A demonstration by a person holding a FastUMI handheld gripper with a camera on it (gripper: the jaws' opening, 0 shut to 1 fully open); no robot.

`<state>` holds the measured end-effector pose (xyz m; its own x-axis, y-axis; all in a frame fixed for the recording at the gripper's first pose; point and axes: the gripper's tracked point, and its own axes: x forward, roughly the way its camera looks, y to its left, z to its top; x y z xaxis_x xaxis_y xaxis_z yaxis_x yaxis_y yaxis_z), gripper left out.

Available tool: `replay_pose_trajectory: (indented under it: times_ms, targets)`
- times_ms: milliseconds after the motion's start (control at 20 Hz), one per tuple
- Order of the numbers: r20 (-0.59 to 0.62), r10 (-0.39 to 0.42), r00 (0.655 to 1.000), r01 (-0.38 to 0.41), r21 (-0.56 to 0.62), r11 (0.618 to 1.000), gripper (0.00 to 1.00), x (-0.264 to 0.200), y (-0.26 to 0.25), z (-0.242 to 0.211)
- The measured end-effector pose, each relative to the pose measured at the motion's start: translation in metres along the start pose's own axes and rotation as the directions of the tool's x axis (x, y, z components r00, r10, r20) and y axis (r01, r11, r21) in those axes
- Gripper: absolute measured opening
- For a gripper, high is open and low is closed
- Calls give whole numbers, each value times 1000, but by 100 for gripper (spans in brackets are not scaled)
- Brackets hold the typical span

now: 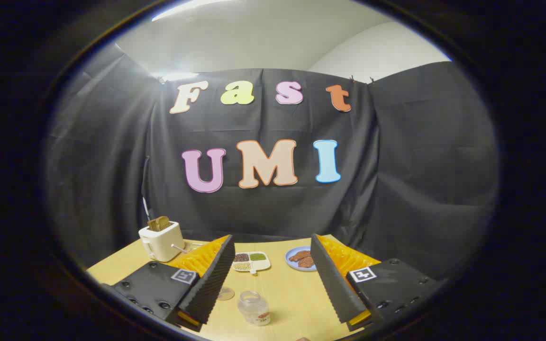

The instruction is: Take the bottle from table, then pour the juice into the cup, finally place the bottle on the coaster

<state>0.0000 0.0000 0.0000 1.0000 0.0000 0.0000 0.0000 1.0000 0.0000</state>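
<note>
My gripper is held above the wooden table, open, with nothing between its black ribbed fingers. Below the gap between the fingers, nearer the left one, a small clear glass cup stands upright on the table. Just left of the cup lies a flat round coaster, partly hidden behind the left finger. A small brownish tip pokes up at the near edge, too little of it visible to tell what it is.
A cream toaster with bread in its slots stands at the table's far left. A white divided dish of grains and a blue plate of brown food lie beyond the fingers. The black cloth wall closes the back.
</note>
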Motion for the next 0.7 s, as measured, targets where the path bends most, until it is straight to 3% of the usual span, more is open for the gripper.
replay_pose_trajectory:
  times_ms: [700]
  targets:
    - [-43, 41, 998, -41, -19, 999, 100, -3, 17, -15]
